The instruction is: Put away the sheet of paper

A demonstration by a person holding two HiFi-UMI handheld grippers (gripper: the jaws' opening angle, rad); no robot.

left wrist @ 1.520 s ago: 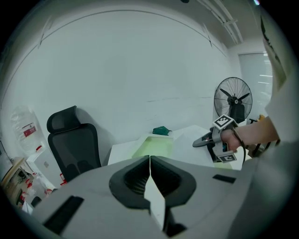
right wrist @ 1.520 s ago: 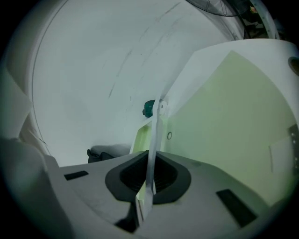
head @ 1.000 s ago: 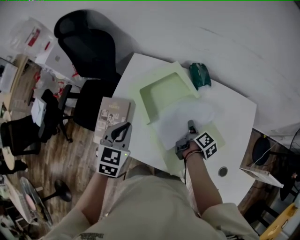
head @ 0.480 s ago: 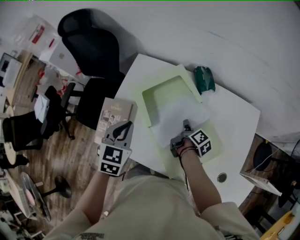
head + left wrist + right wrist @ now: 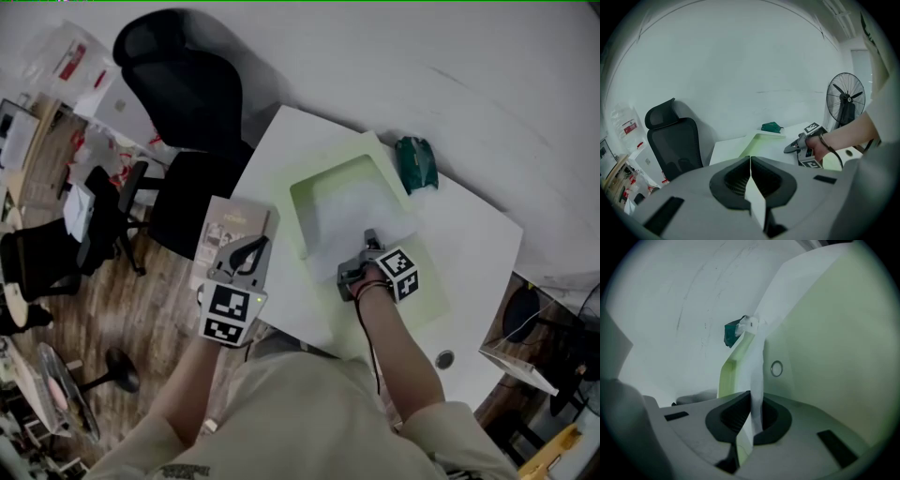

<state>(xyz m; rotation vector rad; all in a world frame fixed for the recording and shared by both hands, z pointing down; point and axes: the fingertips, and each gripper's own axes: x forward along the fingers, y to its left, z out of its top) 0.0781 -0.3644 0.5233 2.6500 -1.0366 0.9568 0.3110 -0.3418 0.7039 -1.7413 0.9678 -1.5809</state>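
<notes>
Left gripper (image 5: 248,251): its jaws are shut tight with nothing in them. It hangs by the table's (image 5: 473,244) left side, over a booklet (image 5: 228,228).
Right gripper (image 5: 370,237): its jaws are pinched shut on the near edge of the sheet of paper (image 5: 352,208).
Sheet of paper: it is white and lies on the green folder (image 5: 427,286). Its far part is in the folder's window.
Dark green thing (image 5: 415,162): it sits on the table just past the folder.
Black chair (image 5: 187,94): it stands beyond the table, near the wall.
</notes>
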